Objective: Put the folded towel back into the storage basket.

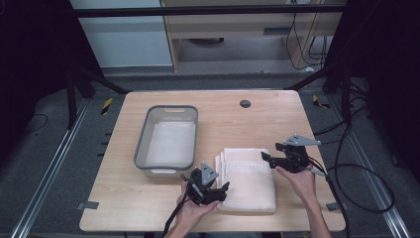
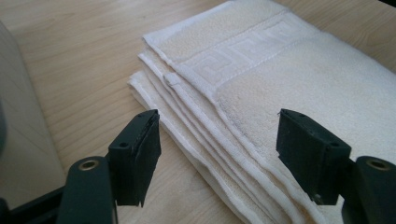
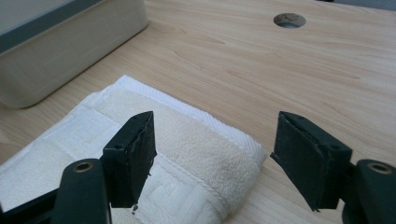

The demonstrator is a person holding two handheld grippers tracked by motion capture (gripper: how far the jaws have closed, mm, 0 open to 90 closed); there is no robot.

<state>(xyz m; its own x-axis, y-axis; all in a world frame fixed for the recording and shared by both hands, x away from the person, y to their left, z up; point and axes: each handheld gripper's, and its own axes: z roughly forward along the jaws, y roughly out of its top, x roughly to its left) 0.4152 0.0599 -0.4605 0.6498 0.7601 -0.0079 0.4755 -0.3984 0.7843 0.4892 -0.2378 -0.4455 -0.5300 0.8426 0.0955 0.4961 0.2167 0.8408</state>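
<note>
Both tools are held with jaws wide and nothing between them. Left tool (image 1: 224, 189) is poised at the stacked edges of the folded towel (image 1: 249, 178) on the counter (image 1: 124, 198); right tool (image 1: 268, 156) at its far corner. Beside it, the grey bin (image 1: 143, 144) is cut off in both gripper views.
</note>
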